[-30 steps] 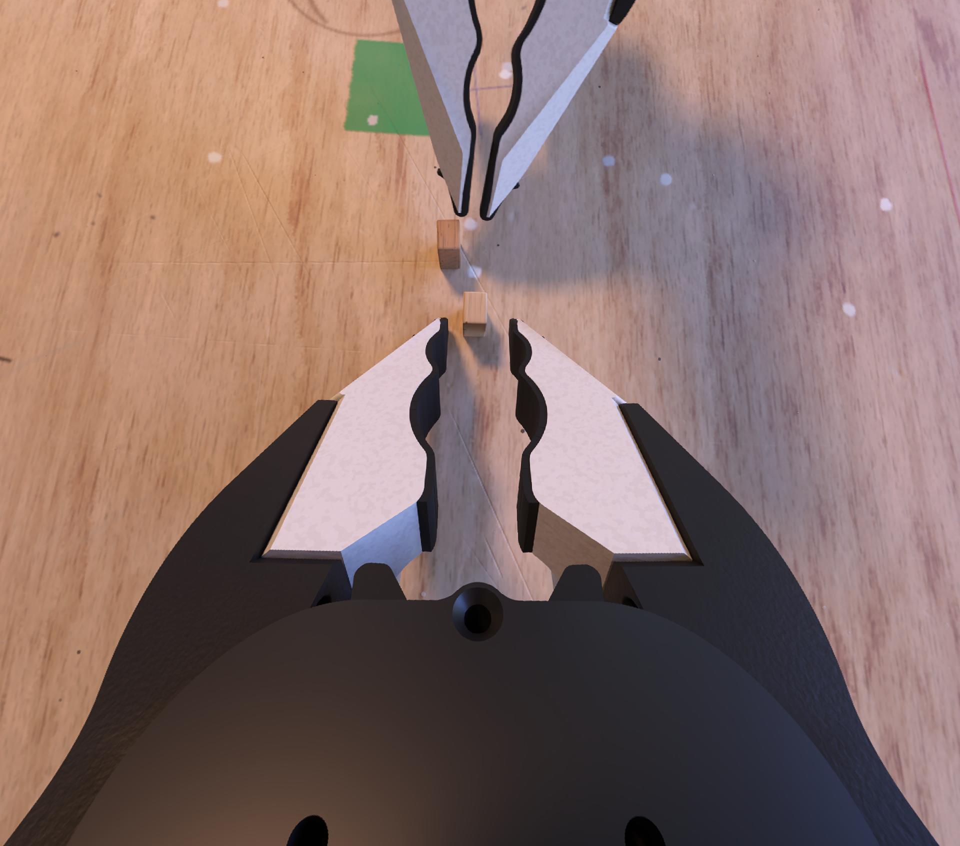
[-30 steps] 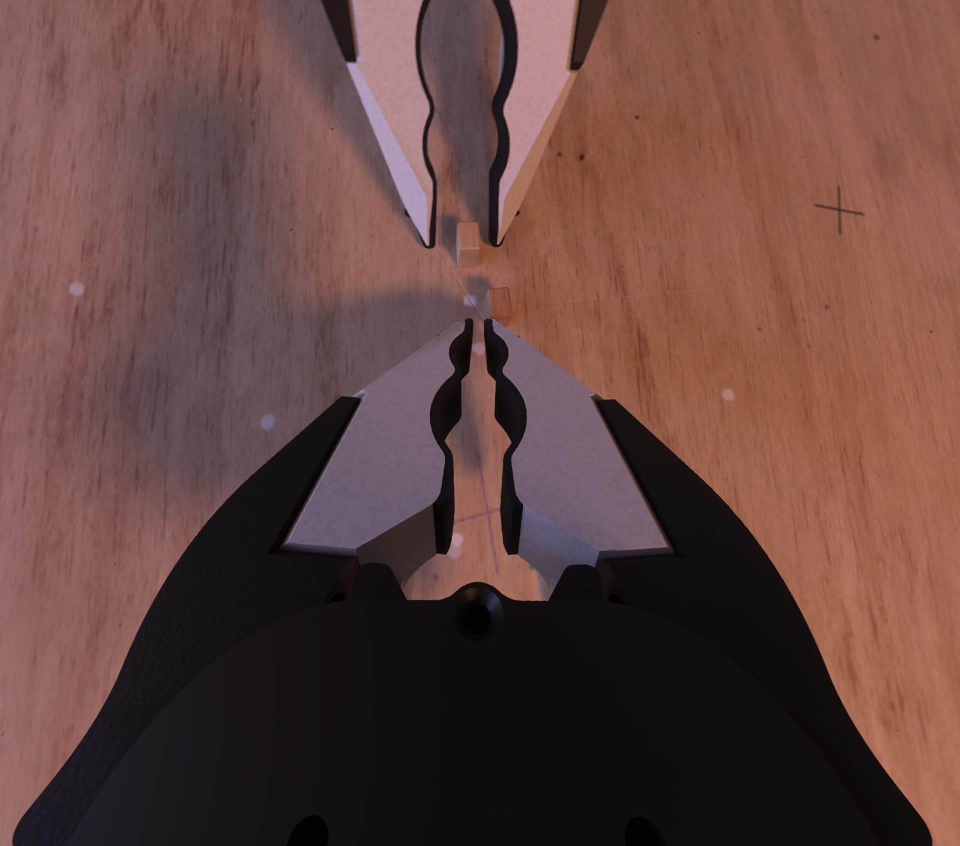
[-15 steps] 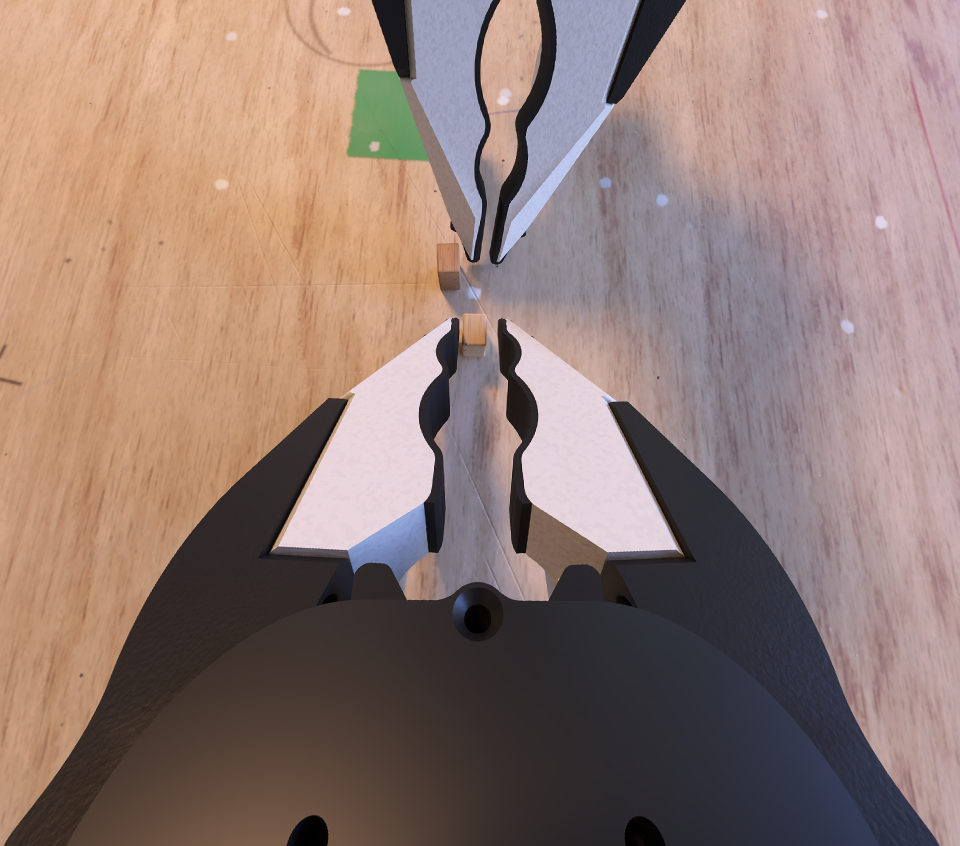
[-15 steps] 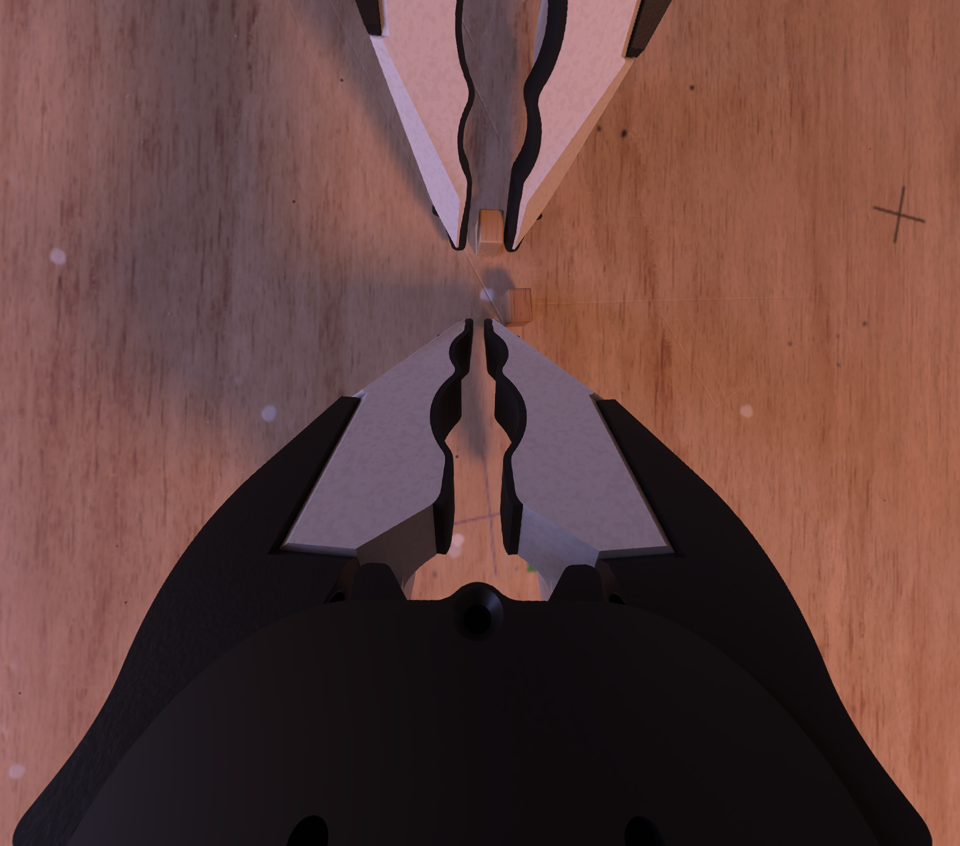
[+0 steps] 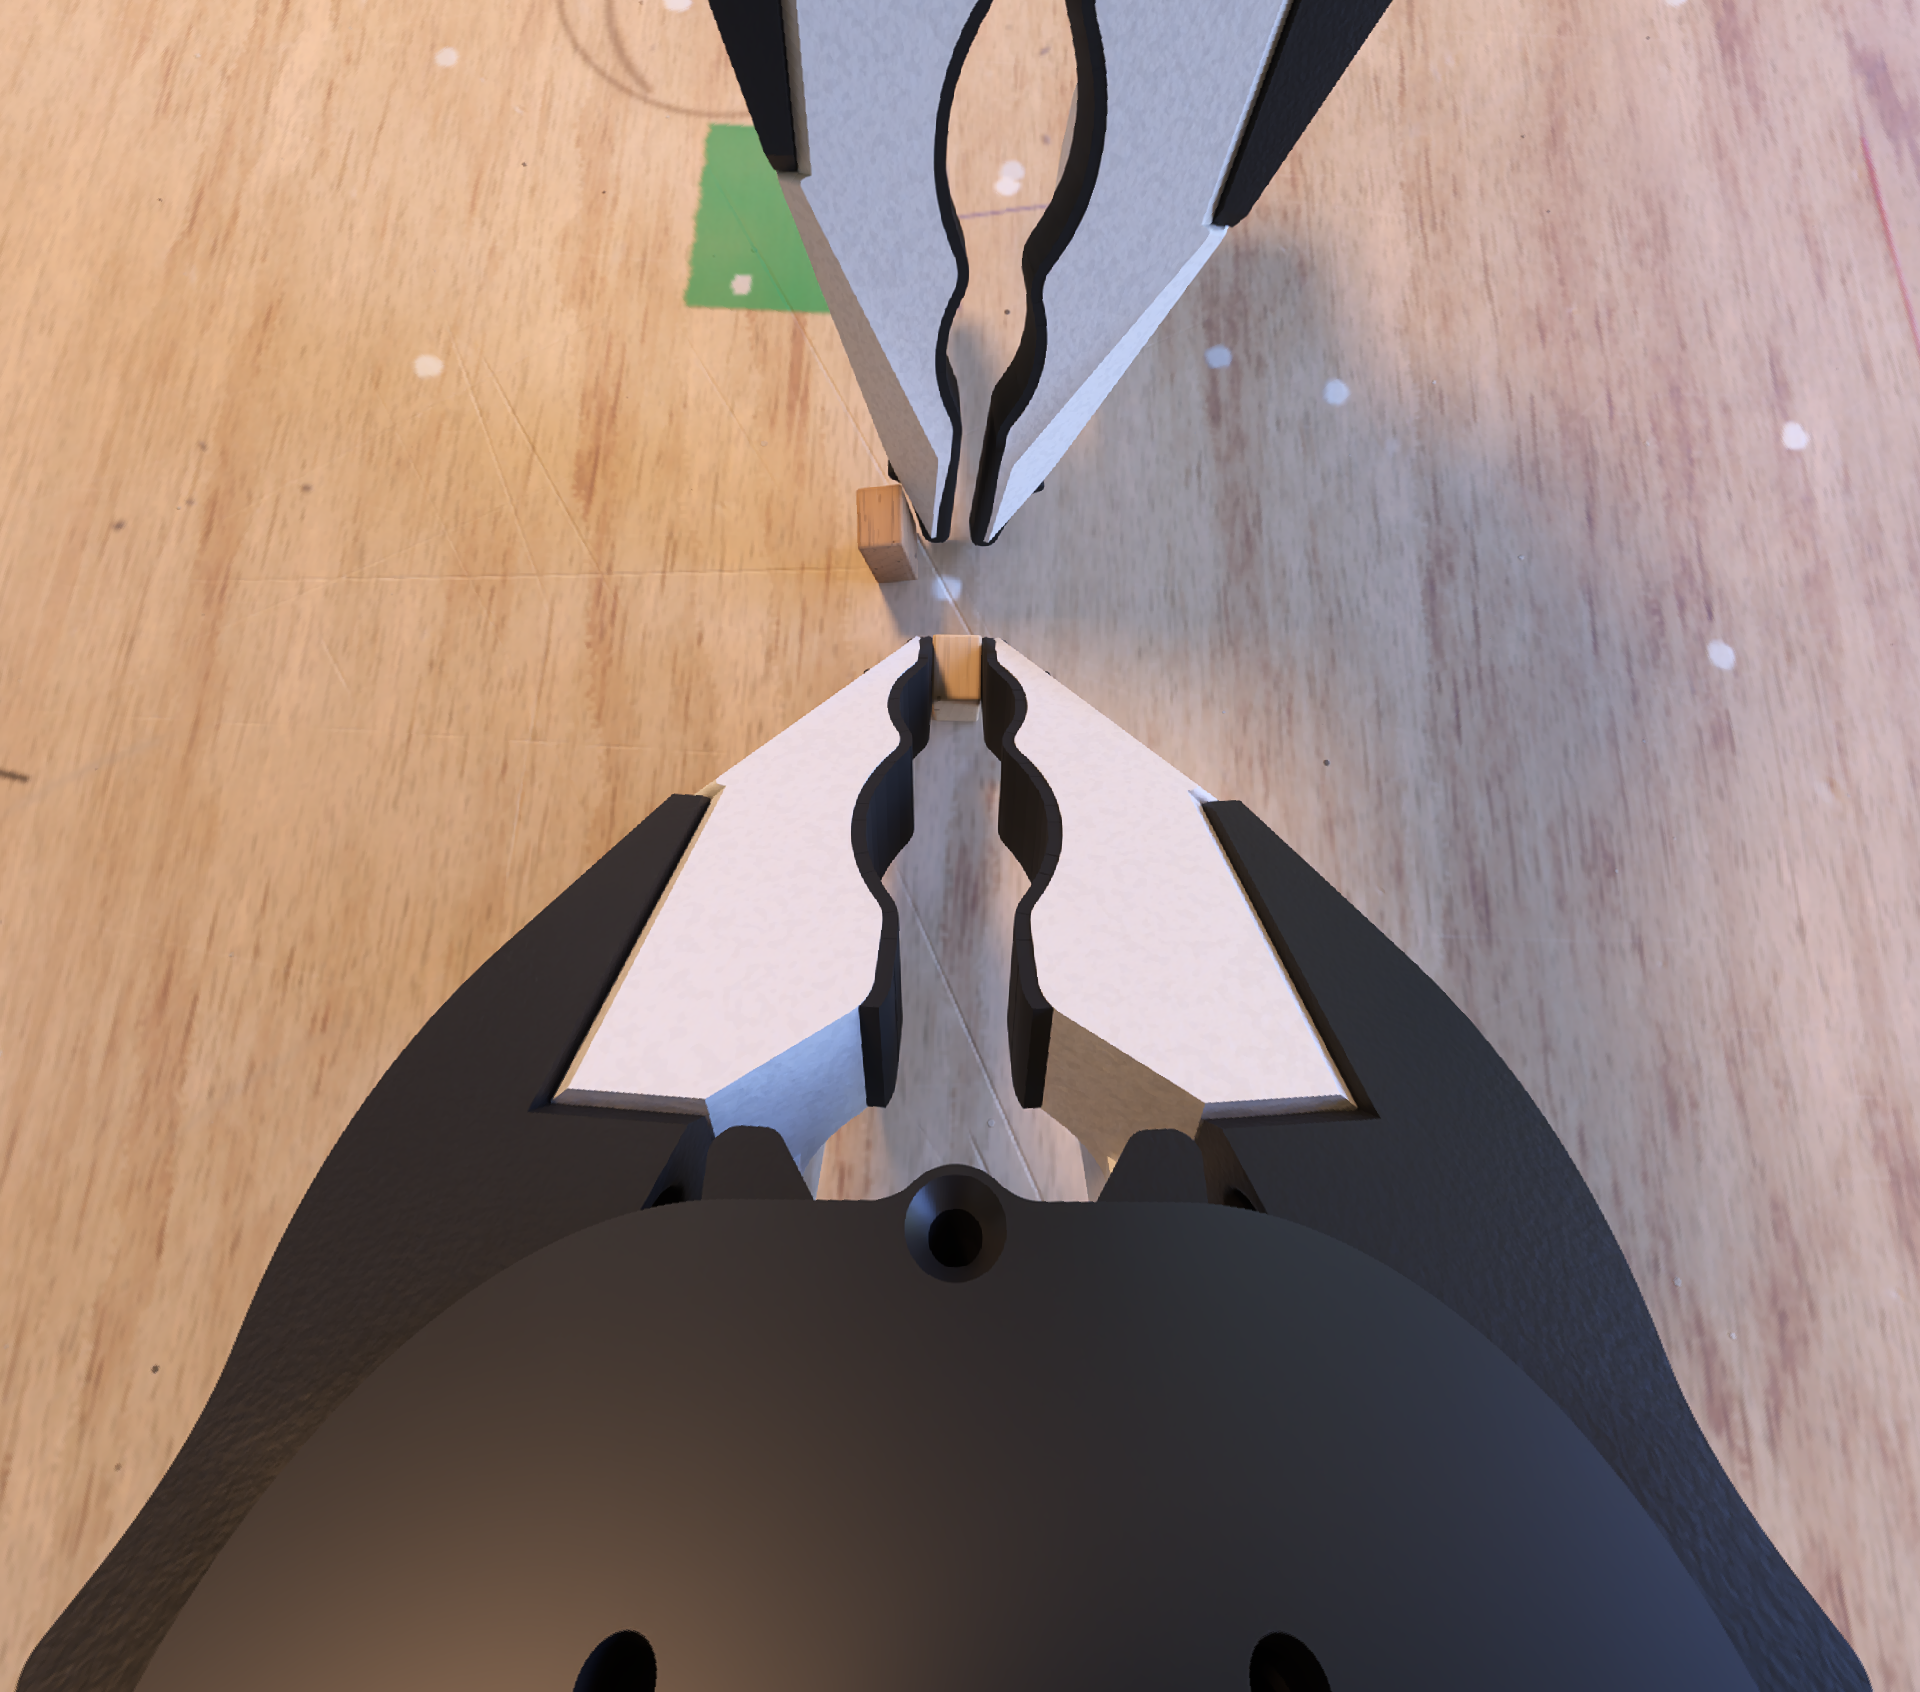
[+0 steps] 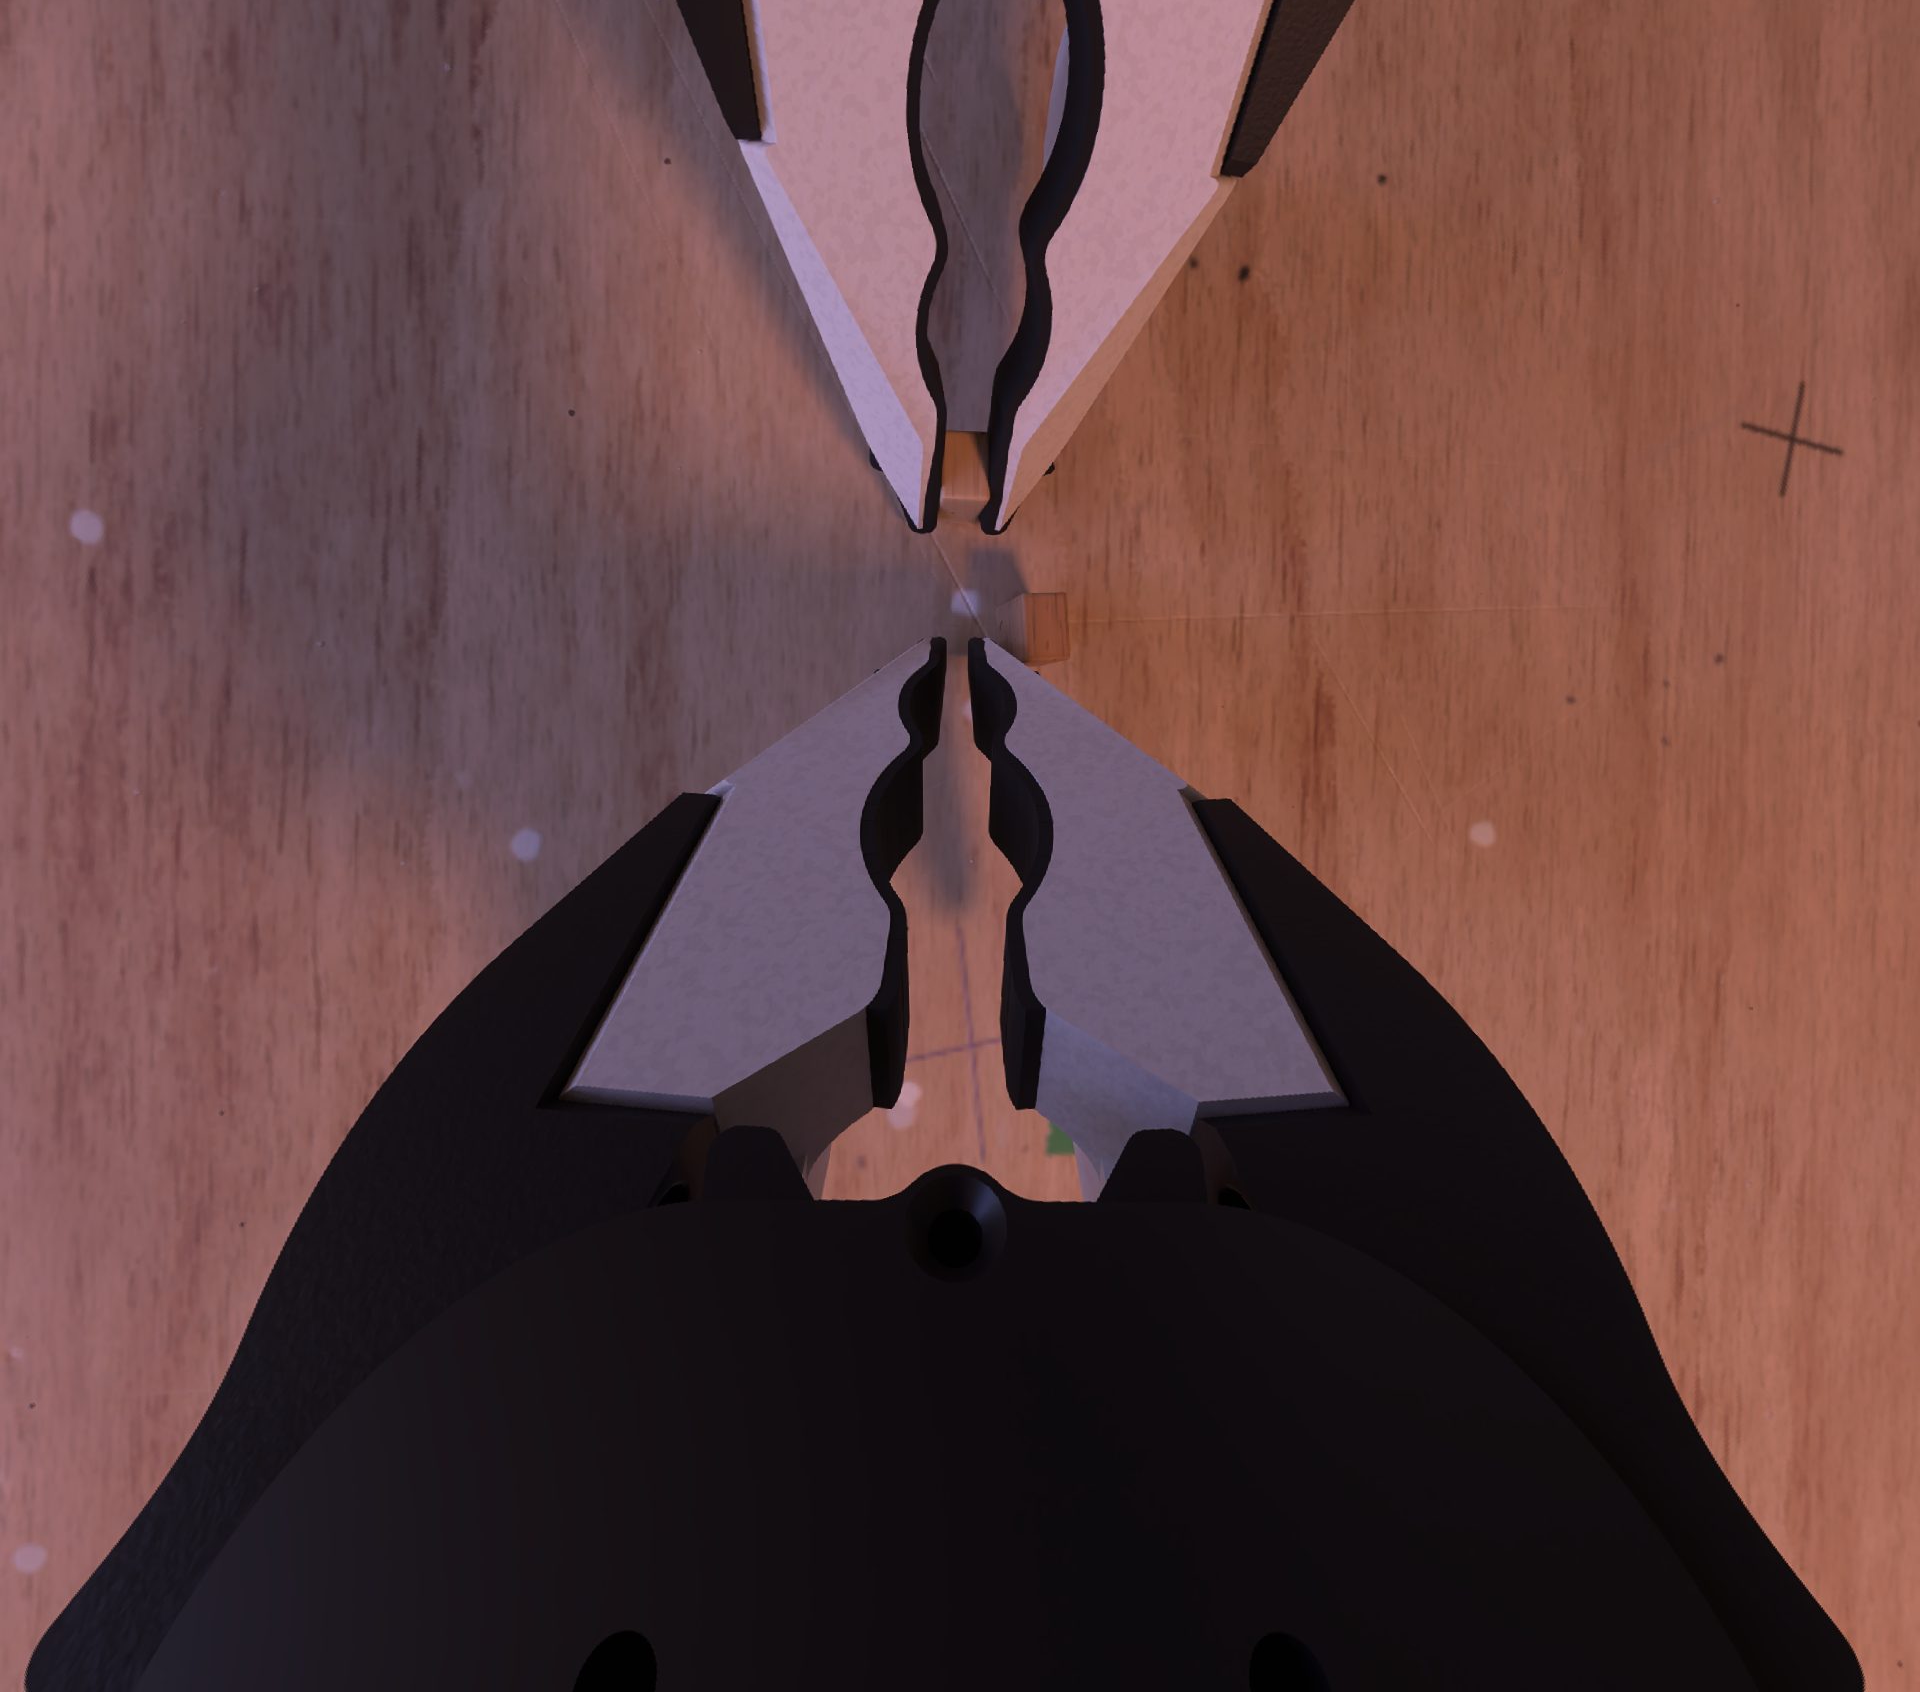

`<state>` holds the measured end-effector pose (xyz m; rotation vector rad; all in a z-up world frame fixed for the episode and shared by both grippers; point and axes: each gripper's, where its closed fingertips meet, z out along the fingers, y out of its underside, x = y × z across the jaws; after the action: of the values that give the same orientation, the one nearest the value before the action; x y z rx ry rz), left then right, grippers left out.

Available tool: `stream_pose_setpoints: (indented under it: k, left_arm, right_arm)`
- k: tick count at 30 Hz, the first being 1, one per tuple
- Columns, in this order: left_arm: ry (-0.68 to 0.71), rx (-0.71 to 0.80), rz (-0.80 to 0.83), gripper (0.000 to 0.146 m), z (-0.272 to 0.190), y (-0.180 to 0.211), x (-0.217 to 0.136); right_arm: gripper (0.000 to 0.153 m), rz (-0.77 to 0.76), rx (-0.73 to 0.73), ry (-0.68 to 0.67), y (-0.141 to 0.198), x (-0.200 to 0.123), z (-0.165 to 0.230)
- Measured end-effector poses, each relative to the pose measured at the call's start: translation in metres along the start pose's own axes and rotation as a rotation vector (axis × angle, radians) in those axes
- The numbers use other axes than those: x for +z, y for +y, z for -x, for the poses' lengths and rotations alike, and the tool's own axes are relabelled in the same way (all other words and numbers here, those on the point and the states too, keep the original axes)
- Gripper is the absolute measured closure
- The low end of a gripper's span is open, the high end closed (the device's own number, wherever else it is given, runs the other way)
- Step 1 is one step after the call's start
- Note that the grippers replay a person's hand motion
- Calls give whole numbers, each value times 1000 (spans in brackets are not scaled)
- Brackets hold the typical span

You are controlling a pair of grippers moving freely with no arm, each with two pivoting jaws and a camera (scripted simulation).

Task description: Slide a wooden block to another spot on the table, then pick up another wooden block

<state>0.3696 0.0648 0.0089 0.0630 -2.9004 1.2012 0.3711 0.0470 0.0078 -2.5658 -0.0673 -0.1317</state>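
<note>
Two small wooden blocks sit on the wooden table (image 5: 312,603). My left gripper (image 5: 956,645) is shut on the nearer block (image 5: 957,668), which sits between its fingertips; the right wrist view shows this block (image 6: 962,470) between the left gripper (image 6: 958,526) tips. The second block (image 5: 883,530) stands on the table, close against the outer side of the right gripper (image 5: 961,539). In its own view, my right gripper (image 6: 956,645) is shut and empty, with that block (image 6: 1045,626) just right of its tip. The two grippers point at each other, tips a short way apart.
A green patch (image 5: 748,229) and a drawn circle (image 5: 623,11) lie on the table behind the right gripper. A pencilled cross (image 6: 1789,437) is off to the right in the right wrist view. White specks dot the wood.
My left gripper moved forward around the nearer block and its jaws narrowed onto it. The right gripper stayed shut and came closer, beside the second block.
</note>
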Motion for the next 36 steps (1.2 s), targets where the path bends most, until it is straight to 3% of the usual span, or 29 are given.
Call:
stream_pose_setpoints:
  k: [36]
  left_arm:
    - [-6,7,-12,138,1,-3,-5]
  right_arm:
    - [149,1,-7,1,-5,2,0]
